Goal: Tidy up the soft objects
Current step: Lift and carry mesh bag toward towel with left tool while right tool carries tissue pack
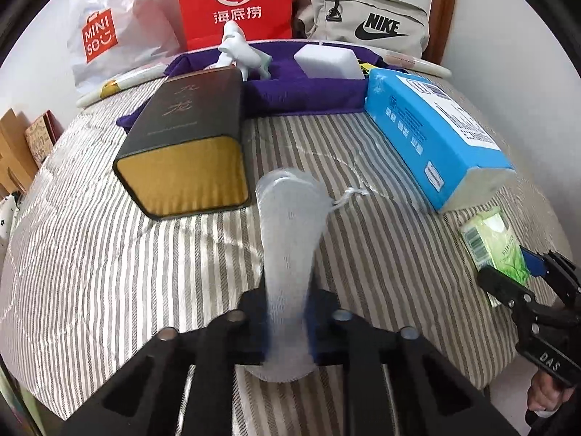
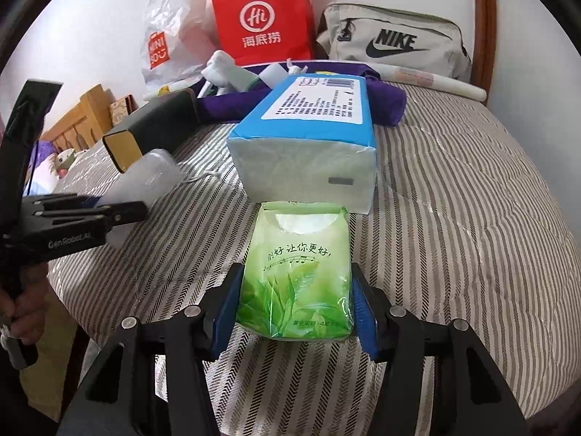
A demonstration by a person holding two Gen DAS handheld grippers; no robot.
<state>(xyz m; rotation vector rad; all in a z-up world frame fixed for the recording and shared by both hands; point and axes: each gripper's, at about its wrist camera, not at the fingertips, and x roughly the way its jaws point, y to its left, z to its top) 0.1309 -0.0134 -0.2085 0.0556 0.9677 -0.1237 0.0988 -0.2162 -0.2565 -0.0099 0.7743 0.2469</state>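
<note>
A pale white sock sticks out forward over the striped bedcover, and my left gripper is shut on its near end. In the right wrist view the same gripper comes in from the left with the sock in it. My right gripper is shut on a green pack of tissues, its blue pads pressing on both sides of the pack. In the left wrist view this gripper and the green pack are at the right edge of the bed.
A big blue pack of tissues lies just beyond the green one. A dark box with a gold end lies left of the sock. Behind are a purple cloth, a white block, a red paper bag and a Nike bag.
</note>
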